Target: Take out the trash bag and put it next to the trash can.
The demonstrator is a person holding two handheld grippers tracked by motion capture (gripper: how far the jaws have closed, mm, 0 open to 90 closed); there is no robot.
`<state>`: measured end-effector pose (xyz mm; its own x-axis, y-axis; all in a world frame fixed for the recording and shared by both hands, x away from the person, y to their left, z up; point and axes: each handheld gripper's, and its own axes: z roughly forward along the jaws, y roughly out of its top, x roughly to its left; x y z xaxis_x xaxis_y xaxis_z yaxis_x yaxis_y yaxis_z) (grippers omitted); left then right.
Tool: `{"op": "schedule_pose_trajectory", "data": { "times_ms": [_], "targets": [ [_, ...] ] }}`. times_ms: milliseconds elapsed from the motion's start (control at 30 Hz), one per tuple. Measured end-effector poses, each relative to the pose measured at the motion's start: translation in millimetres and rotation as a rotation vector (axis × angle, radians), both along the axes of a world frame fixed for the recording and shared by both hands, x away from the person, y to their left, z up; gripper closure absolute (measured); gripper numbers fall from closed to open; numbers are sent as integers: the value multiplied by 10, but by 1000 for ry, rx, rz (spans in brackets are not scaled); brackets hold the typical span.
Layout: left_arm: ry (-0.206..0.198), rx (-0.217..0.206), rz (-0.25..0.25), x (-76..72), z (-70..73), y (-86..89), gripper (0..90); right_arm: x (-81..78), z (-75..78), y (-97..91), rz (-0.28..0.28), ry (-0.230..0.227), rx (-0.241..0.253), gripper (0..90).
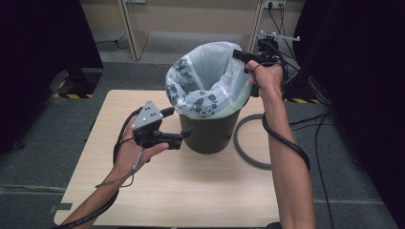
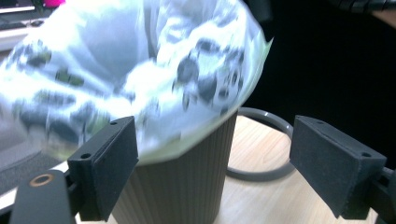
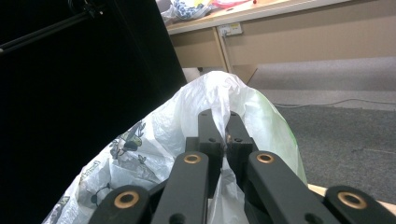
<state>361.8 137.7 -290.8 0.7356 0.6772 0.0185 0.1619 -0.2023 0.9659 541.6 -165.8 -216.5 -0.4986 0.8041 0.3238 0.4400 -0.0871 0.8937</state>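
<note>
High view: the bin (image 1: 210, 131) stands on the surface (image 1: 191, 191); the right hand-held gripper (image 1: 242, 56) pinches the bag (image 1: 205, 81) lining its rim; the left hand-held gripper (image 1: 184, 123) hangs released beside the bin

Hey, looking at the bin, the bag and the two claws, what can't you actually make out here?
- Inside of the bin: high view, hidden by the bag lining it.
- Bag print: left gripper view, blurred.
- Grey ring on the table: partly behind the bin and the right forearm.
- Right claw tips: pinched shut on the bag's rim, which hides the pads.
- Left claw: open and empty, jaw bases cut off by the bottom edge.
</note>
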Motion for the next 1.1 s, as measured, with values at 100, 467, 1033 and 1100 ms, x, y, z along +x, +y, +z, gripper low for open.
{"op": "schedule_pose_trajectory", "data": {
  "times_ms": [100, 467, 1033, 1100],
  "targets": [
    [0, 28, -8, 84, 88, -105, 148, -2, 18, -1, -1, 0, 1, 890],
    [18, 99, -25, 401, 114, -555, 149, 2, 41, 45, 5, -1, -1, 890],
    [60, 132, -25, 624, 173, -838, 160, 11, 81, 109, 15, 1, -1, 890],
    [72, 132, -35, 637, 167, -857, 260, 12, 84, 113, 17, 0, -1, 890]
  ]
}}
